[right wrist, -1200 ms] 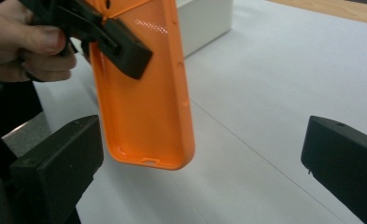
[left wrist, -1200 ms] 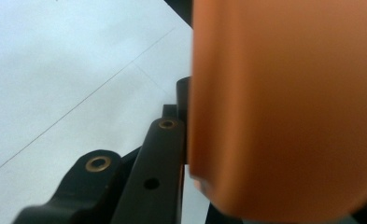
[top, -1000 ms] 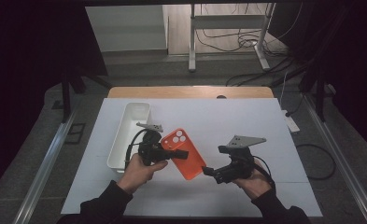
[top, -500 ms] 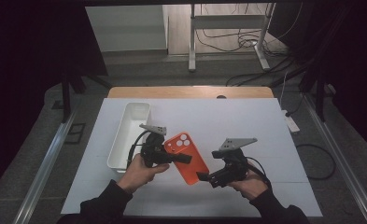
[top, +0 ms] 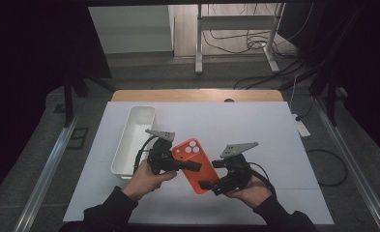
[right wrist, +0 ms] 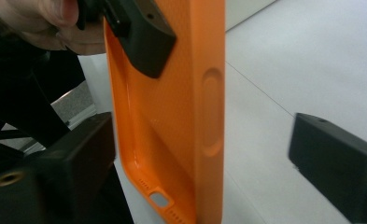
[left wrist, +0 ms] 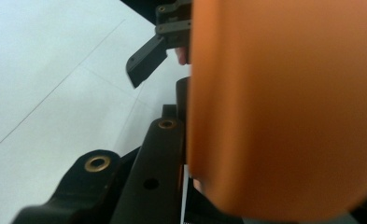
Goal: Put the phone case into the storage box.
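Note:
An orange phone case (top: 197, 164) is held above the white table, camera cutouts at its far end. My left gripper (top: 192, 166) is shut on the case's upper part; one of its jaws presses the case's inner face (right wrist: 172, 116). In the left gripper view the case's back (left wrist: 284, 107) is close against the lens. My right gripper (top: 209, 186) is at the case's lower end, open, with the case's edge between its jaws (right wrist: 200, 158). Those jaws have just been closing; the right-hand pad (right wrist: 335, 168) still stands well off the case.
A long white tray (top: 129, 145) lies on the table just left of my left hand. The white table top (top: 265, 130) stretches to the right and back, ending at a wooden strip (top: 197, 95). Cables and a stand are on the floor beyond.
My right gripper has edged left to the case's lower end. The case has shifted slightly in the left gripper's hold; the left hand has barely moved.

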